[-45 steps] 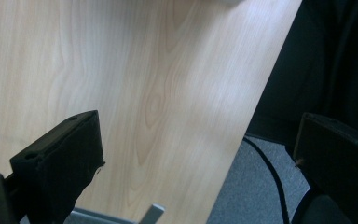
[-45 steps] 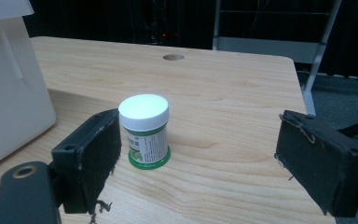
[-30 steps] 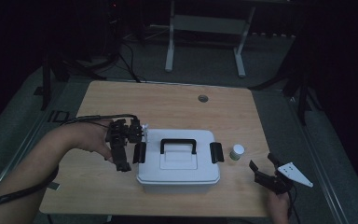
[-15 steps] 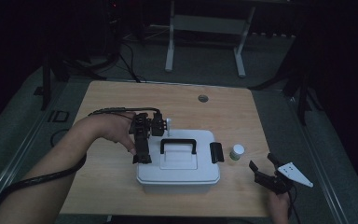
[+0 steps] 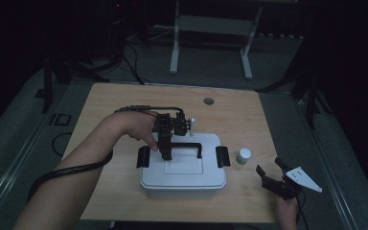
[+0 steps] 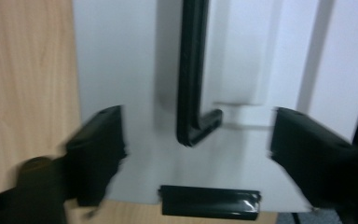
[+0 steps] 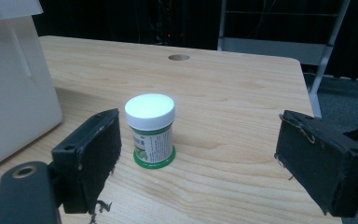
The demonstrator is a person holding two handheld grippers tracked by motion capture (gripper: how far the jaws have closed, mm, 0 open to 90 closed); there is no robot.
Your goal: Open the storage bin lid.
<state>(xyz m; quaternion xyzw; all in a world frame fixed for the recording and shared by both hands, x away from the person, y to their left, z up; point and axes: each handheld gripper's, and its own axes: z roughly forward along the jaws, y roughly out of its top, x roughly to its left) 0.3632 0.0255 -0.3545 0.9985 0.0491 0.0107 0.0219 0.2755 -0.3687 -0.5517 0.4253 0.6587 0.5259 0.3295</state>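
A white plastic box [image 5: 182, 175] with a black handle [image 5: 194, 144] and black side latches [image 5: 143, 156] stands at the table's front middle. My left gripper [image 5: 166, 152] hangs over the lid, pointing down at the handle's left end. In the left gripper view its jaws straddle the handle's corner [image 6: 200, 126] without touching it. They have just been closing and are still open. A small white-capped jar with a green label [image 5: 243, 155] stands right of the box. My right gripper [image 5: 270, 166] rests open near the front right edge, facing the jar [image 7: 151, 130].
The wooden table [image 5: 124, 110] has a round cable hole [image 5: 208, 100] at its back middle. A black cable [image 5: 72, 170] trails from the left gripper along the forearm. Behind the table stands a metal frame [image 5: 211, 28] on dark floor.
The left hand moved right from beside the box's left latch to above the lid at the handle's end, and its jaws narrowed. The right gripper stayed still.
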